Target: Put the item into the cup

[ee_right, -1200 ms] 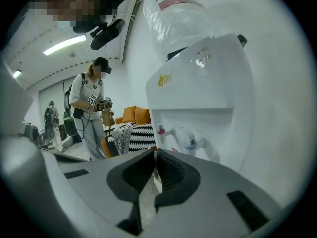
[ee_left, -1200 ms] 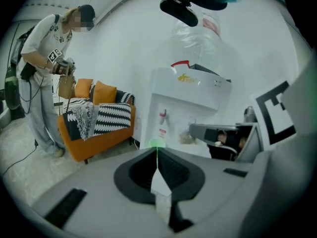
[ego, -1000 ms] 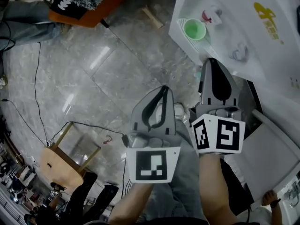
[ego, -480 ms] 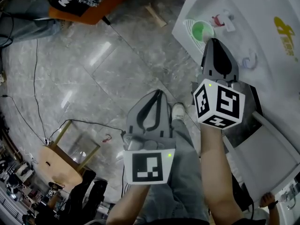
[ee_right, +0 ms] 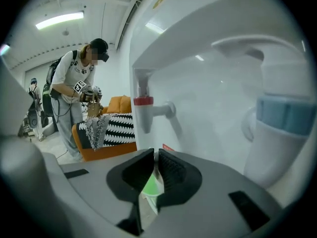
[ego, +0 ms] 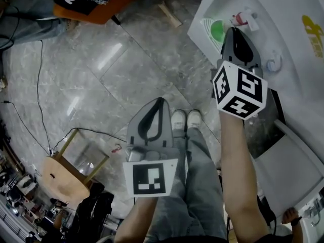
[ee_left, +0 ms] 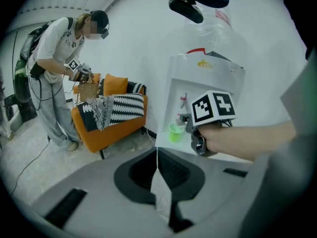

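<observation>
A green cup [ego: 216,31] stands on the drip tray [ego: 204,25] of a white water dispenser [ego: 283,9], below the red tap [ego: 239,19]. My right gripper [ego: 234,30] hovers just right of the cup, its jaws shut with nothing between them. In the right gripper view, the cup [ee_right: 151,186] shows under the jaws, and the red tap [ee_right: 143,108] hangs just ahead. My left gripper [ego: 161,99] is held over the floor, shut and empty. In the left gripper view the cup [ee_left: 175,132] is far ahead, beside the right gripper [ee_left: 186,119].
A blue tap [ego: 275,62] sits right of the red one. An orange sofa [ee_left: 110,123] with a striped cushion stands left of the dispenser, a person [ee_left: 62,68] beside it. A wooden stool [ego: 66,178] and cables [ego: 40,100] lie on the floor. My shoes [ego: 185,119] are below.
My right gripper has moved forward to the dispenser, from short of the tray to beside the cup. The left gripper has drawn back a little.
</observation>
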The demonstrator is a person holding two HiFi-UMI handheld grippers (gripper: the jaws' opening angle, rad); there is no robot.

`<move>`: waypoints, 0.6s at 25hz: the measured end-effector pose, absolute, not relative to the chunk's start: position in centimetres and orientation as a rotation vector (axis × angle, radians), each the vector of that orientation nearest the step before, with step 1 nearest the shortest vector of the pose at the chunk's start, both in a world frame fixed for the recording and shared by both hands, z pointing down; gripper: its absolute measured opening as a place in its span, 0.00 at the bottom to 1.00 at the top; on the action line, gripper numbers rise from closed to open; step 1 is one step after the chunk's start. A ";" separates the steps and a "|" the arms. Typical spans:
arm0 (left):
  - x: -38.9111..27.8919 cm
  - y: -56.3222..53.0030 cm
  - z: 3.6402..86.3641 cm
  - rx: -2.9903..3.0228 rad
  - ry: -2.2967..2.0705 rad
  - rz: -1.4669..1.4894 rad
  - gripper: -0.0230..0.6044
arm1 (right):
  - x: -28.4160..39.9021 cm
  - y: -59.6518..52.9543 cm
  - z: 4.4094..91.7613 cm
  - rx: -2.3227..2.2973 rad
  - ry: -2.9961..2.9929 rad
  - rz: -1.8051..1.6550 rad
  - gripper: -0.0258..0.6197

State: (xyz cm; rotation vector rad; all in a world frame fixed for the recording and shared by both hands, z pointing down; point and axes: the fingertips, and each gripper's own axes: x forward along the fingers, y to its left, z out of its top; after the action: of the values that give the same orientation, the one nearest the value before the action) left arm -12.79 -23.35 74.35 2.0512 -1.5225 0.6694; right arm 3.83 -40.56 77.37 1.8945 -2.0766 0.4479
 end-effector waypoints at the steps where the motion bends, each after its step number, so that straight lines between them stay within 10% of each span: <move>1: -12.9 -23.3 74.4 2.049 -1.525 0.670 0.06 | 3.7 -40.6 77.3 1.891 -2.090 0.447 0.08; 5: -13.7 -23.3 74.4 2.021 -1.548 0.658 0.06 | 3.3 -41.0 77.3 1.858 -2.119 0.453 0.19; 15: -13.3 -23.3 74.0 2.052 -1.544 0.650 0.06 | 2.9 -38.9 76.5 1.851 -2.145 0.472 0.09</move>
State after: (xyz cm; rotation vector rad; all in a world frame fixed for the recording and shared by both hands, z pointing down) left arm -13.25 -23.26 73.98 2.0524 -1.5442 0.6503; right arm 2.93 -38.87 76.49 1.8512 -2.1451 0.4717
